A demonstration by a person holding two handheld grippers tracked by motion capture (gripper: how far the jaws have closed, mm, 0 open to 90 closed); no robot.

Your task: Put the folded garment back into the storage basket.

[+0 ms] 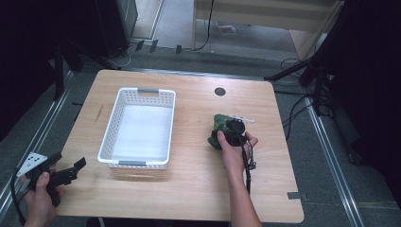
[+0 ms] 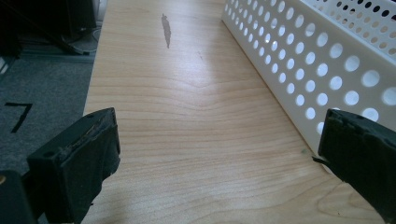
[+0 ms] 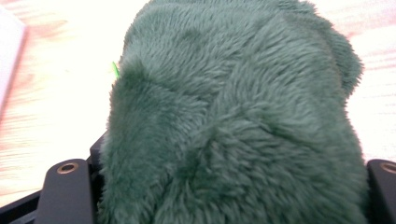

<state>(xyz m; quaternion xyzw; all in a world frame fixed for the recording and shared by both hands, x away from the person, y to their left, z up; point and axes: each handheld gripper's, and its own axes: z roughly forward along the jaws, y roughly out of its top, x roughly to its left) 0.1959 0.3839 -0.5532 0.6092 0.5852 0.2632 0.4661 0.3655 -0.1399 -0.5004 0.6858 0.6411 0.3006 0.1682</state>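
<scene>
Right gripper (image 1: 226, 130): jaws clamped on the green plush toy (image 1: 218, 127).
Green plush toy: lay on the wooden table (image 1: 198, 184), right of the white basket (image 1: 140, 127), well apart from it.
Left gripper (image 1: 78, 165): jaws spread wide, nothing between them, at the table's near-left edge just beside the basket's corner.

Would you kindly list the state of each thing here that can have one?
Green plush toy: on the table, gripped.
Right gripper: shut on the green plush toy.
Left gripper: open, holding nothing.
White basket: upright, empty.
</scene>
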